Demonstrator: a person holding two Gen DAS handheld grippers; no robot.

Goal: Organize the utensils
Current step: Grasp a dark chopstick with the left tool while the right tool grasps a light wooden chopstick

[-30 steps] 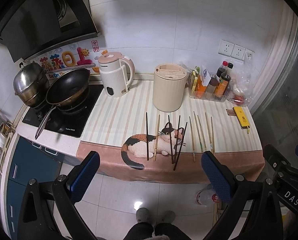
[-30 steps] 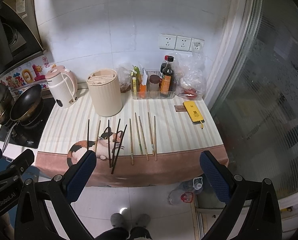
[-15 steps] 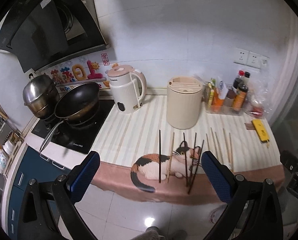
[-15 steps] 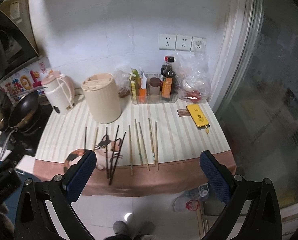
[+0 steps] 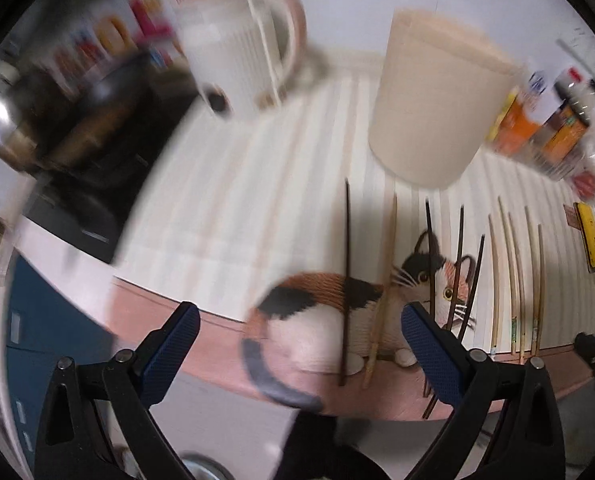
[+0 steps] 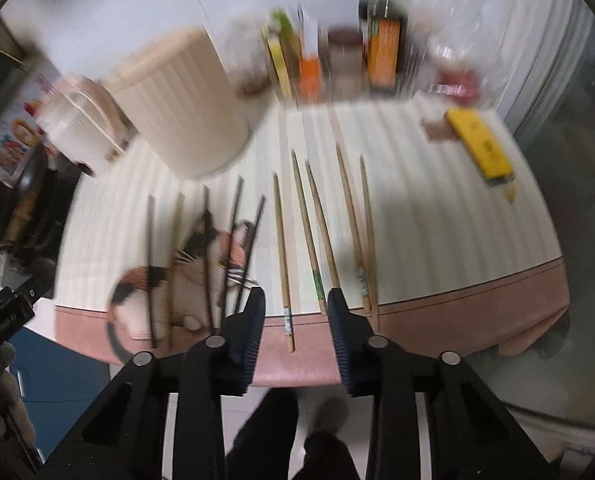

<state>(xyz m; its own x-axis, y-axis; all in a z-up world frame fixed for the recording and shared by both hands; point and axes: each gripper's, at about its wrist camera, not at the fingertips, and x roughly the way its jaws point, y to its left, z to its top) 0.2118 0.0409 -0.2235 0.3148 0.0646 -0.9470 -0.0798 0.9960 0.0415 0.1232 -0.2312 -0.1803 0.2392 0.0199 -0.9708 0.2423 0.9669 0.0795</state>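
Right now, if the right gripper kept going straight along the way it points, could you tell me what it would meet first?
Most likely the light wooden chopstick lying between the right gripper's narrowed, empty jaws, on the striped cloth; blur leaves depth uncertain.

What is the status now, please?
Left gripper jaws wide, empty. Right gripper jaws just narrowed, nothing gripped. Wooden chopsticks lying on striped cat cloth. Nothing in the way.

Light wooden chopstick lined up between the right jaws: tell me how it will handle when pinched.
The light wooden chopstick looks thin and straight, so probably stiff and light. Lying flat on the striped tablecloth, it may roll or pivot if pinched near its end.
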